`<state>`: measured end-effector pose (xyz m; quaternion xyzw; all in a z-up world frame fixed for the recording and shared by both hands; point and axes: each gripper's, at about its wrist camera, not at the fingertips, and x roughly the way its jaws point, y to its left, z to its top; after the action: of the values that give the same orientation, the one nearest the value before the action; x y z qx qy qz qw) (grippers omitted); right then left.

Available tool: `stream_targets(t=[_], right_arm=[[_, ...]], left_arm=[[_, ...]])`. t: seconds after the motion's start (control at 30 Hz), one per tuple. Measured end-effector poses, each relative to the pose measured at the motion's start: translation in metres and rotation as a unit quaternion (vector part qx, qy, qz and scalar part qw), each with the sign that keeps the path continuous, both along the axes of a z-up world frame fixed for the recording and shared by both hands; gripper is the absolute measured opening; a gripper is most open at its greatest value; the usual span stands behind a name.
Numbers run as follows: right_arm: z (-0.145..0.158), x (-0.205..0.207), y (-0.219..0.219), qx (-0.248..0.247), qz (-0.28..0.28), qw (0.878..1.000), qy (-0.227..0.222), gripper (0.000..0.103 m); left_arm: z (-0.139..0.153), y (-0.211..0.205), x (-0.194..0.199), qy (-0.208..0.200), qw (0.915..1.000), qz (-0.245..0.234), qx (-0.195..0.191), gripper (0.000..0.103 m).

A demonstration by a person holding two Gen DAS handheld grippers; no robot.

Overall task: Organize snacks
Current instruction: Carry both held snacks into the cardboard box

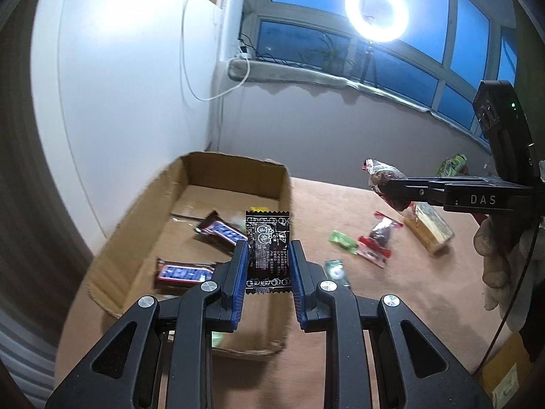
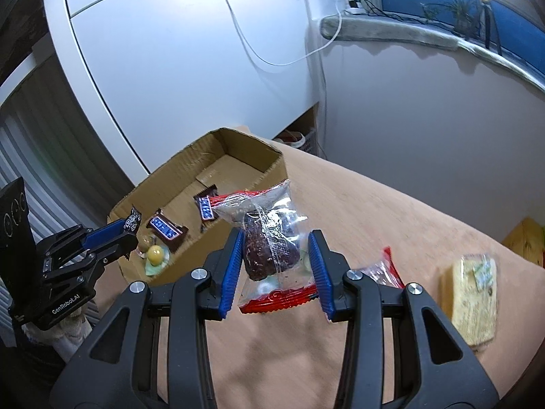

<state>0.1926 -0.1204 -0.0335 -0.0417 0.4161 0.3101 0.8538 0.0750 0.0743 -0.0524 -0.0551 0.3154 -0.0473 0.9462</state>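
Box (image 1: 235, 170): open cardboard carton on the counter (image 1: 340, 204), at 11 o'clock from the left gripper; judged to be the collecting place for the snacks, since several already lie in it.
Bars (image 1: 185, 272): two Snickers bars lie flat on the box floor, at different angles, as though dropped in rather than laid in order; a second one (image 1: 221, 230) lies beyond the first.
Egg sweet (image 2: 156, 255): a small round yellow piece in a clear wrapper, at the near end of the box in the right view.
Black sachet (image 1: 268, 252): held upright by its two long edges, over the near wall of the box; the position suggests it is about to be let go inside.
Left gripper (image 1: 268, 269): jaws closed on the black sachet, blue pads pressing its sides.
Clear packet (image 2: 269, 242): red-ended bag with a dark cake inside, held up off the counter just to the 3 o'clock side of the box wall, probably next in line.
Right gripper (image 2: 277, 272): jaws closed on the clear packet; the film crumples between the pads, so the grip falls on the bag more than on the cake.
Loose snacks: a red-ended packet (image 1: 376, 238), a green sweet (image 1: 342, 241) and a pale cake slab (image 2: 475, 303) lie on the counter at 3 o'clock from the box, not yet sorted.
Progress: judged partway, with some pieces boxed, two in hand and several left on the counter.
Risk: the light sachet may catch on the box rim when released.
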Motion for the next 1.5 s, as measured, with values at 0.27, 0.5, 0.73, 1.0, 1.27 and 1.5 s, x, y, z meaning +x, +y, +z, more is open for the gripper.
stream_targets(t=[0.27,0.5,0.73,1.0,1.27,1.5], right_arm=[[0.006,0.009,0.024,-0.006,0.012,1.0,-0.009,0.041],[0.01,0.019,0.04,-0.006,0.018,1.0,-0.014,0.041],[0.012,0.026,0.056,-0.006,0.028,0.999,-0.018,0.041],[0.012,0.039,0.077,-0.007,0.041,0.999,-0.019,0.041],[0.0,0.051,0.1,-0.006,0.052,0.999,-0.002,0.041],[-0.011,0.056,0.112,-0.012,0.061,0.998,0.007,0.041]], left_arm=[[0.001,0.023,-0.001,-0.005,0.9998,0.019,0.005,0.022],[-0.004,0.039,0.004,0.002,0.9993,0.037,0.009,0.022],[-0.009,0.05,0.011,0.008,0.9986,0.051,0.012,0.022],[-0.012,0.062,0.017,0.012,0.9975,0.069,0.014,0.022],[-0.014,0.07,0.025,0.017,0.9966,0.079,0.017,0.022],[-0.017,0.072,0.031,0.021,0.9962,0.082,0.02,0.022]])
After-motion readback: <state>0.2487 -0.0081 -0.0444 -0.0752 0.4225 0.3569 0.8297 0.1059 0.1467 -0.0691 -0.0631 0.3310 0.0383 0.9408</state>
